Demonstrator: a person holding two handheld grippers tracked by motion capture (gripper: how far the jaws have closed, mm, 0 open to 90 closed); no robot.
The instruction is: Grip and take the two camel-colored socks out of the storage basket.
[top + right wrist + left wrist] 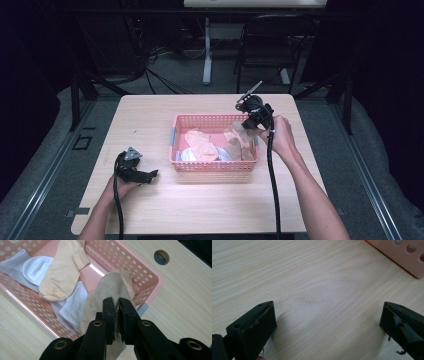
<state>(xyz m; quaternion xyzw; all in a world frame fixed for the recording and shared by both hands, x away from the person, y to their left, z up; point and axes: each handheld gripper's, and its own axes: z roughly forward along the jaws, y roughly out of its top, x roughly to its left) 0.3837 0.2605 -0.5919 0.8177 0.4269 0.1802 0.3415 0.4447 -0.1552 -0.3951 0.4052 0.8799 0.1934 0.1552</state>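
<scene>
1. The right gripper (pixel 117 315) is clamped on a beige sock (pixel 110 287), pinching only a thin fold of fabric. The sock hangs over the pink basket (pixel 215 167) at its right end, w/ the basket sitting mid-tabletop, nearer the right edge. Risk: a small bite on stretchy knit may slip out during a lift, and the sock drops back in or over the rim.

2. The sock's lower part drapes close to the basket's right wall (pixel 147 277). If it's dragged sideways rather than up, the fabric can catch on the perforated rim and tip or slide the light basket twd the right edge.

3. Nothing steadies the basket. The left gripper (pixel 327 322) rests on the tabletop near the front-left corner, jaws wide apart, nothing between them, well apart from the basket. Any snag probably moves the basket freely.

4. Other socks lie underneath: a peach sock (pixel 62 272), a white sock (pixel 35 267) and a grey ribbed sock (pixel 11 265). The beige one overlaps a pale sock (pixel 72 307) near the front wall, so a fold could cling and ride up w/ it, giving two socks instead of one. I can't tell whether they're tangled.

5. The right gripper's cable (pixel 272 175) trails along the forearm past the basket's right end; a wide swing could brush the rim.
</scene>
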